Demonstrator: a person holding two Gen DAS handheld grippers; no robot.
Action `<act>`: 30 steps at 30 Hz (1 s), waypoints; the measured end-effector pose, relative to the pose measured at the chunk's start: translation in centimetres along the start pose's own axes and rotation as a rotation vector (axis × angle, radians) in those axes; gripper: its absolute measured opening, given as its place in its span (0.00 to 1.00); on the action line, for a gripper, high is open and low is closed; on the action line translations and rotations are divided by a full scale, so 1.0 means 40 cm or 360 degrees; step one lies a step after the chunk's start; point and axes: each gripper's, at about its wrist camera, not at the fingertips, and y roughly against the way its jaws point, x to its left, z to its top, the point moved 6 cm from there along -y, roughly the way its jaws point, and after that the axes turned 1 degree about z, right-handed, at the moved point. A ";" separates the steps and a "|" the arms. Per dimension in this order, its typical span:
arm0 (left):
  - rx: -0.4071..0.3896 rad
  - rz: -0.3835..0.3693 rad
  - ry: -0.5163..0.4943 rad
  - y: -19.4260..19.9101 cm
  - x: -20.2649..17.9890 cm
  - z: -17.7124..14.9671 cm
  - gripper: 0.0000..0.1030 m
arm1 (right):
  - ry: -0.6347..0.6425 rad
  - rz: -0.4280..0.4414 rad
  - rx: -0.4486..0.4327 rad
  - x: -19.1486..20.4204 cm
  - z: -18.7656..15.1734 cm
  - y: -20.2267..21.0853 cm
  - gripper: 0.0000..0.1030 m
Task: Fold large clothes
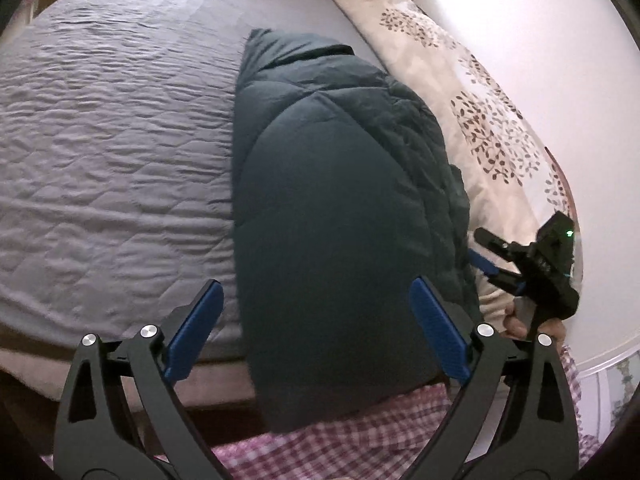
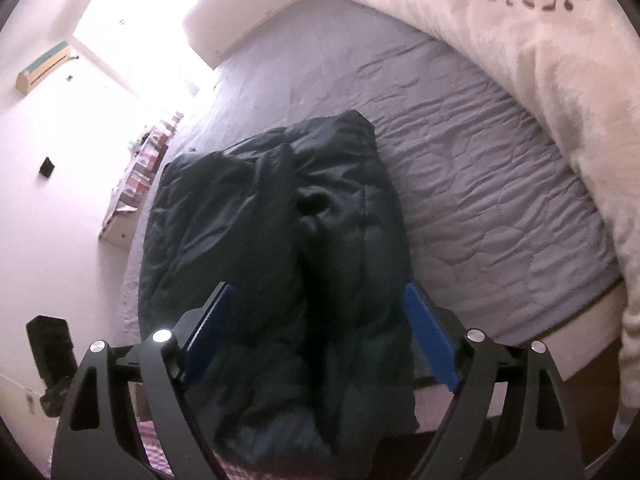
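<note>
A dark teal puffer jacket (image 1: 340,208) lies folded into a long bundle on the grey quilted bed (image 1: 112,128), its near end hanging over the bed's front edge. My left gripper (image 1: 316,304) is open, its blue pads on either side of the bundle's near end. The right gripper shows in the left wrist view (image 1: 486,254) at the jacket's right edge, held by a hand. In the right wrist view the jacket (image 2: 272,232) shows its folded halves and my right gripper (image 2: 316,312) is open, straddling the near end.
A cream duvet with a leaf print (image 1: 472,100) is piled along the bed's right side and also shows in the right wrist view (image 2: 560,80). A white wall (image 1: 560,40) is behind it. Pink checked fabric (image 1: 340,440) is below the jacket's near end.
</note>
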 end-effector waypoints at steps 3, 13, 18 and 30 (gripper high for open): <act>0.0028 -0.0001 -0.0009 -0.041 0.000 0.018 0.92 | -0.0015 -0.0018 0.0065 -0.023 0.008 -0.046 0.86; 0.0119 -0.0140 0.0013 -0.121 0.019 0.037 0.96 | -0.0181 0.0171 0.0232 -0.079 -0.008 -0.132 0.94; 0.0125 -0.0175 0.0001 -0.139 0.025 0.039 0.93 | -0.0248 0.0347 0.0359 -0.066 -0.036 -0.183 0.85; -0.0173 -0.0013 -0.0130 -0.020 0.116 0.158 0.70 | 0.0029 0.0421 0.0181 0.140 -0.021 -0.182 0.36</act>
